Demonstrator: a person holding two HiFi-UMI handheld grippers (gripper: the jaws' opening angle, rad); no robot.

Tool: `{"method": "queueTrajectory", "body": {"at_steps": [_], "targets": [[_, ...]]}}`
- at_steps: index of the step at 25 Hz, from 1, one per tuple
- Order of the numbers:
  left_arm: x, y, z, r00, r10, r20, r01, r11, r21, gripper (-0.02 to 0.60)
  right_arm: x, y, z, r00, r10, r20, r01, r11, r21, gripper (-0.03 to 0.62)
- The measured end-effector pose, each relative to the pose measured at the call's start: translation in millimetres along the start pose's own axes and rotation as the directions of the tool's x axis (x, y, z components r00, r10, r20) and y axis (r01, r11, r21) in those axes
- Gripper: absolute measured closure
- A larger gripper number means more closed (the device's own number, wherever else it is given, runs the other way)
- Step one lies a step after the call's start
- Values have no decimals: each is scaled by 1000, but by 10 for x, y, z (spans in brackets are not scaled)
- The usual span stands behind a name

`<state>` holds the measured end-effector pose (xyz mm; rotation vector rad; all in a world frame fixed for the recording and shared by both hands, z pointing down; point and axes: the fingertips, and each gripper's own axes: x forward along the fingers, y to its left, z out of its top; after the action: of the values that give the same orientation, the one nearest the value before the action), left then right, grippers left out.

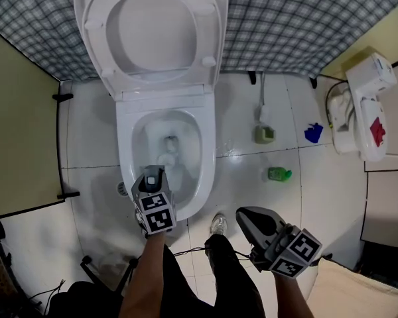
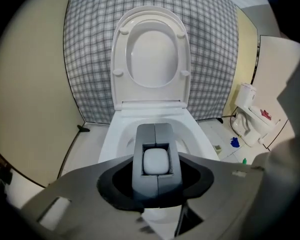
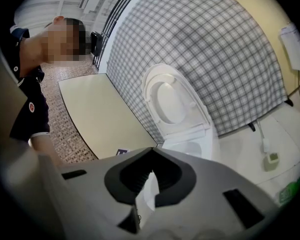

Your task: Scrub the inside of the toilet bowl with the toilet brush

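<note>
The white toilet (image 1: 129,121) has its seat and lid (image 1: 152,25) raised against the plaid cloth. My left gripper (image 1: 152,175) hangs over the front of the bowl (image 1: 194,152), shut on the white handle of the toilet brush (image 2: 155,161). The brush's pale head (image 1: 167,159) reaches down near the drain. In the left gripper view the grey jaws (image 2: 155,132) enclose the handle end, with the bowl (image 2: 121,134) behind them. My right gripper (image 1: 243,216) hovers over the floor right of the toilet, its jaws closed on nothing. In the right gripper view its tips (image 3: 152,156) meet.
A greenish holder (image 1: 264,133), a green bottle (image 1: 278,173) and a blue object (image 1: 313,133) lie on the tiled floor right of the toilet. A white device (image 1: 365,105) stands at the far right. Yellow panels (image 1: 20,138) wall the left. A shoe (image 1: 218,224) is by the toilet's front.
</note>
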<state>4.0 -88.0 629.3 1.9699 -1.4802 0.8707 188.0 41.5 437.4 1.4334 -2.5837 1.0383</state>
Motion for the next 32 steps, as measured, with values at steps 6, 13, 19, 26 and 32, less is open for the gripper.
{"method": "queueTrajectory", "body": {"at_steps": [6, 13, 19, 26, 32], "targets": [[228, -113, -341, 998, -40, -53, 36, 996, -78, 395, -182, -141, -76, 999, -35, 8, 35, 999, 4, 594], [11, -239, -304, 992, -121, -41, 117, 989, -89, 394, -308, -205, -94, 998, -57, 12, 57, 998, 17, 594], [-480, -240, -302, 978, -187, -95, 183, 982, -46, 396, -84, 64, 139, 999, -9, 41, 8, 1000, 7, 594], [-751, 246, -385, 989, -12, -145, 24, 996, 83, 397, 50, 251, 220, 998, 20, 53, -20, 1000, 7, 594], [-361, 51, -522, 975, -79, -206, 95, 993, 73, 397, -34, 121, 227, 999, -4, 47, 4, 1000, 3, 594]]}}
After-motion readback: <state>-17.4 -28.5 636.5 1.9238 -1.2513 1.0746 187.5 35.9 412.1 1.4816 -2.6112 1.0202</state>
